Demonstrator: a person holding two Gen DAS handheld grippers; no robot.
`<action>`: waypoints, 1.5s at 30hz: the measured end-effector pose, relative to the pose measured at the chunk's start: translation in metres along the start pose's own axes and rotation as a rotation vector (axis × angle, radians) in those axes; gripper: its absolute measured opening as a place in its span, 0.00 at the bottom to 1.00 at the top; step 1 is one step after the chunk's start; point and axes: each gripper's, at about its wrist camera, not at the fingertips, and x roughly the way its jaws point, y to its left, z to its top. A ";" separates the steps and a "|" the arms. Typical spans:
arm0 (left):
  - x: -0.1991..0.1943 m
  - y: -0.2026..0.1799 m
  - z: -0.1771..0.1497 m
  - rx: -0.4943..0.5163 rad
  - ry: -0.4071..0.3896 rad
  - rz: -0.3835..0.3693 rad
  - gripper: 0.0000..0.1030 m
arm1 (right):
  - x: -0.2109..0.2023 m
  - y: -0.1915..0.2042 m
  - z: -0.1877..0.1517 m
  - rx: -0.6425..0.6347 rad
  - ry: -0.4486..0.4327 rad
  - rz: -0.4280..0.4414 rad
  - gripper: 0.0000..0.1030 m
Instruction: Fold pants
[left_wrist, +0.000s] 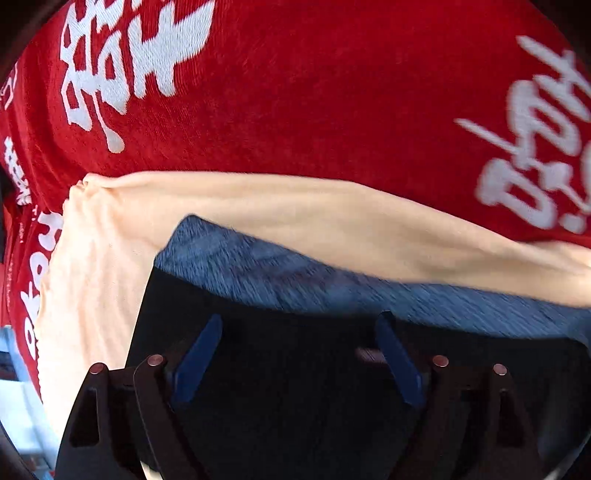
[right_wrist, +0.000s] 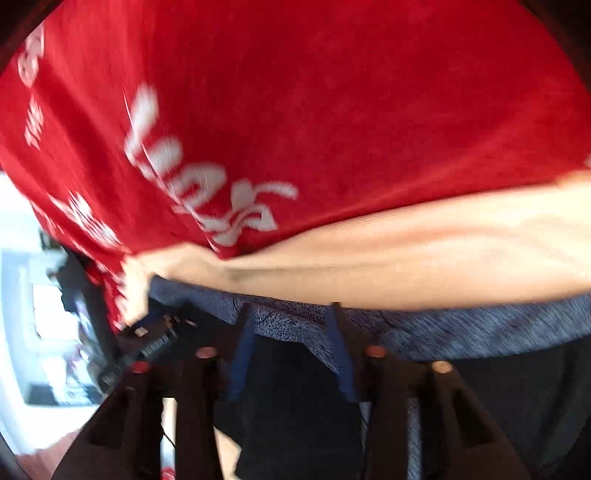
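Observation:
The pants are black (left_wrist: 295, 387) with a blue-grey heathered waistband (left_wrist: 266, 266). They fill the lower half of both views, held up close against the person's body. My left gripper (left_wrist: 299, 325) has its blue-padded fingers (left_wrist: 199, 358) spread wide over the black fabric, with nothing pinched between them. My right gripper (right_wrist: 291, 314) also stands open, its blue fingers (right_wrist: 341, 350) lying against the waistband (right_wrist: 461, 332) and the black cloth (right_wrist: 288, 406). The pants' legs are hidden below the frames.
The person's red top with white characters (left_wrist: 314, 92) fills the upper half of both views, with a cream undershirt hem (left_wrist: 258, 206) under it. In the right wrist view a bright room and a dark device (right_wrist: 155, 339) show at the left edge.

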 end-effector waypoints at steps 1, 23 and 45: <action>-0.007 -0.001 -0.004 0.009 0.007 -0.013 0.84 | -0.009 -0.004 -0.008 0.004 -0.002 0.005 0.58; -0.136 -0.207 -0.166 0.536 0.109 -0.492 0.84 | -0.186 -0.158 -0.364 0.596 -0.280 -0.210 0.59; -0.116 -0.339 -0.162 0.424 0.279 -0.627 0.47 | -0.220 -0.191 -0.301 0.512 -0.263 0.205 0.15</action>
